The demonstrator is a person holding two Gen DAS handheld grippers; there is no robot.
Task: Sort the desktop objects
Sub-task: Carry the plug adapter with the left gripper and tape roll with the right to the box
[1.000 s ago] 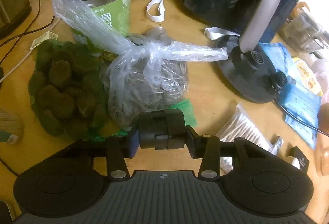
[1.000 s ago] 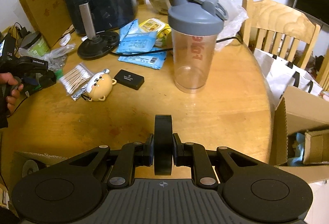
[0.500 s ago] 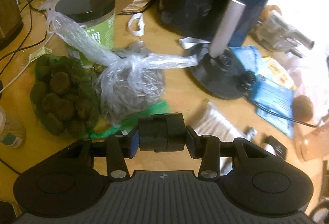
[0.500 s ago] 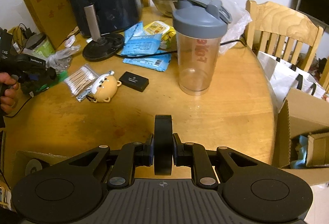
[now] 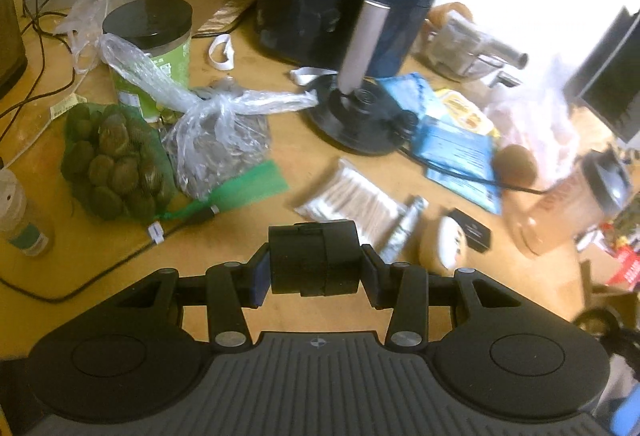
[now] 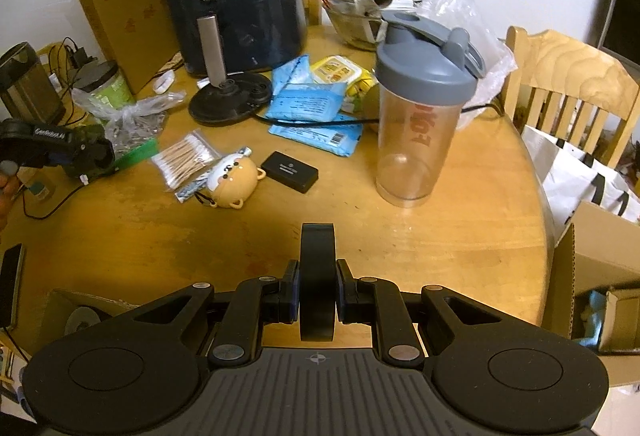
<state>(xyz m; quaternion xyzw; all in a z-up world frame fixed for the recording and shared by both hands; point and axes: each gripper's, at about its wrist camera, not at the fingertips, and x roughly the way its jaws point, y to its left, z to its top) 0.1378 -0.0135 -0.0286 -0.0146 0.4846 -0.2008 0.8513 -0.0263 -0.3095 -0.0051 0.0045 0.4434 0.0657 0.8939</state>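
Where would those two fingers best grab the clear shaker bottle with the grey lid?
Probably the shaker bottle is best taken around its clear, round body just below the grey lid, coming in level from the bare table in front. It stands upright, and the lid's flip cap and loop make a top grip awkward.

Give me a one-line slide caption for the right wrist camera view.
Right hand-held gripper shut above a cluttered round wooden table, facing a grey-lidded shaker bottle and dark air fryer.

A navy air fryer [image 6: 236, 0], grey-lidded clear shaker [image 6: 420, 108] (red lettering), green net bag [image 5: 112, 164], and possibly tan bear-shaped case [image 6: 232, 182].
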